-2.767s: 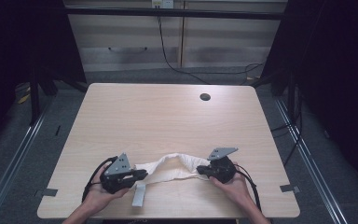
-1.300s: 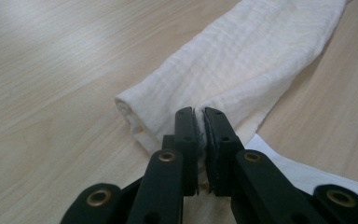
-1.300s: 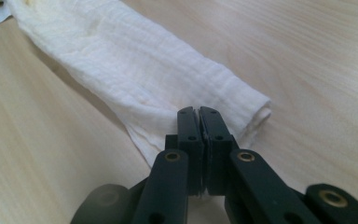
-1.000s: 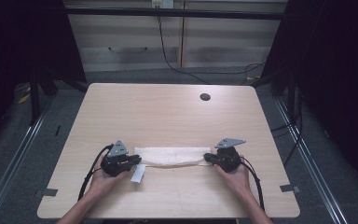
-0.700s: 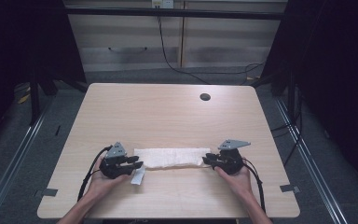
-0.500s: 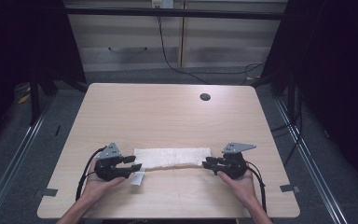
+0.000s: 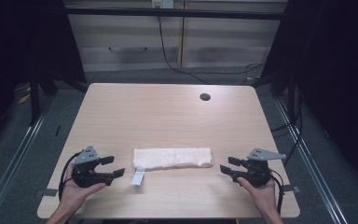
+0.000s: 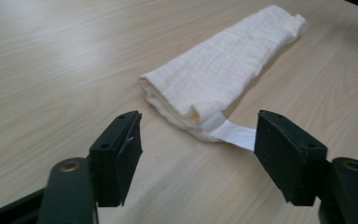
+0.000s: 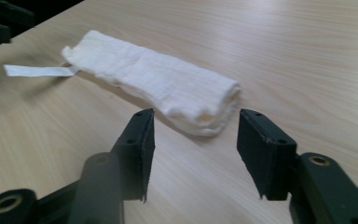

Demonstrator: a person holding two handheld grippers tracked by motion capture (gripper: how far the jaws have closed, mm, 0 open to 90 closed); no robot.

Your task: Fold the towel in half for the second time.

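On the near half of the wooden table (image 7: 168, 116), a folded white towel (image 7: 172, 157) is lying flat as a long narrow bundle, running left to right between the two grippers. A white label (image 7: 138, 177) is sticking out from the towel's left end and lying on the wood toward the near edge.

The left gripper (image 7: 113, 167) is sitting in the person's left hand (image 7: 77, 189), just off the towel's left end and not touching it. Its jaws have just been opening and are now standing wide apart with nothing between them. In the left gripper view the gripper (image 8: 198, 144) is looking along the towel (image 8: 223, 70), whose layered end is lying a little way beyond the pads, with the label (image 8: 233, 134) showing in the gap ahead of the right pad.

The right gripper (image 7: 227, 166) is resting in the person's right hand (image 7: 261, 193), just beyond the towel's right end and clear of it. Its jaws have also just been opening and are standing apart, empty. In the right gripper view the gripper (image 9: 195, 149) is facing the towel's (image 9: 154, 84) rounded folded end, which is lying just past the pads, and the label (image 9: 37, 70) is trailing from the far end.

Near the table's far edge a small dark round hole (image 7: 205, 97) is showing in the wood.
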